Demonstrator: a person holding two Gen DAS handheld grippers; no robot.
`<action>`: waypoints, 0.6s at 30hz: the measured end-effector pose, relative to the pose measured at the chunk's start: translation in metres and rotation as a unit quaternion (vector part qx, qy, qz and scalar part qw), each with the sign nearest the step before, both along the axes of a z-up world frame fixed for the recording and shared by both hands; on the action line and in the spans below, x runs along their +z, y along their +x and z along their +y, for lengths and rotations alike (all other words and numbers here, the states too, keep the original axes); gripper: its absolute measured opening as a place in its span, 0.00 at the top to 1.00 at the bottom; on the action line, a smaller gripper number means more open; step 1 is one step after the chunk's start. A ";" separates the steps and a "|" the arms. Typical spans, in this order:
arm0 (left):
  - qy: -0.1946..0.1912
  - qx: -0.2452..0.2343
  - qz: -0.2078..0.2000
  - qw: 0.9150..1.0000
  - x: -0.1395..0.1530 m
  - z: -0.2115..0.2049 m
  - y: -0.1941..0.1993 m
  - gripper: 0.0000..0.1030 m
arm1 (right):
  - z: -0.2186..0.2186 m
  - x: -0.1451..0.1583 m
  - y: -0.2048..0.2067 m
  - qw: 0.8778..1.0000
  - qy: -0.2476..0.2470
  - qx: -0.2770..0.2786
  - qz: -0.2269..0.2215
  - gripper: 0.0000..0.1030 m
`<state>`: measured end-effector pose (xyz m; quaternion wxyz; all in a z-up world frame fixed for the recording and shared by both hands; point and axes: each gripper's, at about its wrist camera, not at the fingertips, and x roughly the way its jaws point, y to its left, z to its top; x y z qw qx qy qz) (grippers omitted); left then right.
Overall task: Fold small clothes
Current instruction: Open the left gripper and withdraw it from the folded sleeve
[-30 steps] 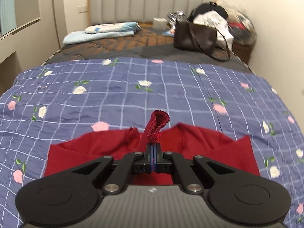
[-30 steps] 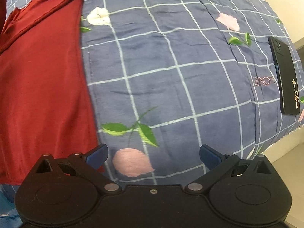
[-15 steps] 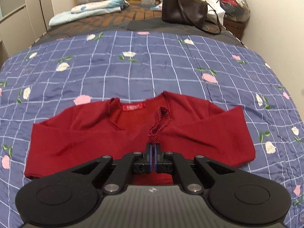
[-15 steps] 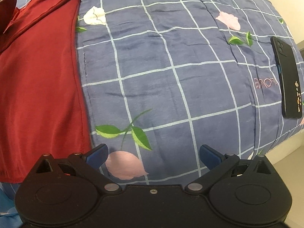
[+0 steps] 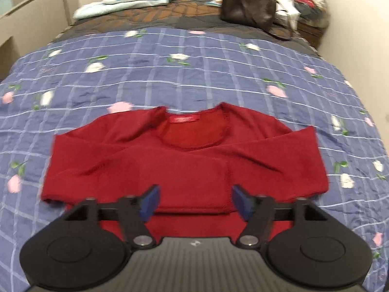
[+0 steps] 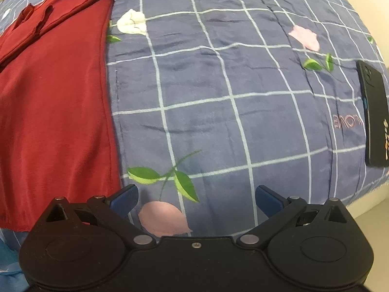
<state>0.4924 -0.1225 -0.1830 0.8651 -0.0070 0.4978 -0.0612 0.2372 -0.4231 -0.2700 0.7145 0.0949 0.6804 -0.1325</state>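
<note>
— Red knit sweater [image 5: 184,160] lies flat on the checked floral quilt [image 5: 194,73], both sleeves crossed over its chest. Why?
— Probably to narrow it before folding the hem up.
— And the grippers?
— Left gripper [image 5: 193,200] spread wide, empty, above the hem; right gripper [image 6: 196,198] likewise agape beside the sweater's edge.

A bed [image 5: 194,73] under a blue checked floral quilt [image 6: 218,97] fills the room. Cream walls [image 5: 359,24] flank it; pale floor [image 6: 374,209] shows past its right edge.
</note>
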 end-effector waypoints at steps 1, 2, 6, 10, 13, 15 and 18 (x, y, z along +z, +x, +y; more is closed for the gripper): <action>0.010 0.013 0.000 1.000 0.000 0.005 -0.003 0.11 | 0.001 0.001 0.003 1.000 0.002 0.005 -0.001 0.01; 0.022 0.029 0.002 0.999 -0.002 0.011 -0.007 0.05 | 0.003 0.002 0.005 1.000 0.005 0.010 -0.002 0.01; 0.047 0.093 0.042 0.994 -0.018 0.045 -0.024 0.04 | 0.010 0.005 0.019 0.999 0.020 0.034 -0.003 0.01; 0.066 0.153 0.097 0.981 -0.037 0.084 -0.049 0.03 | 0.017 0.008 0.038 0.998 0.036 0.054 -0.003 0.01; 0.084 0.190 0.132 0.969 -0.042 0.115 -0.075 0.03 | 0.025 0.011 0.052 0.997 0.056 0.057 -0.009 0.01; 0.091 0.212 0.144 0.962 -0.038 0.132 -0.094 0.03 | 0.034 0.013 0.061 0.996 0.060 0.069 -0.014 0.01; 0.100 0.237 0.151 0.954 -0.031 0.152 -0.121 0.01 | 0.048 0.009 0.070 0.993 0.065 0.093 -0.018 0.01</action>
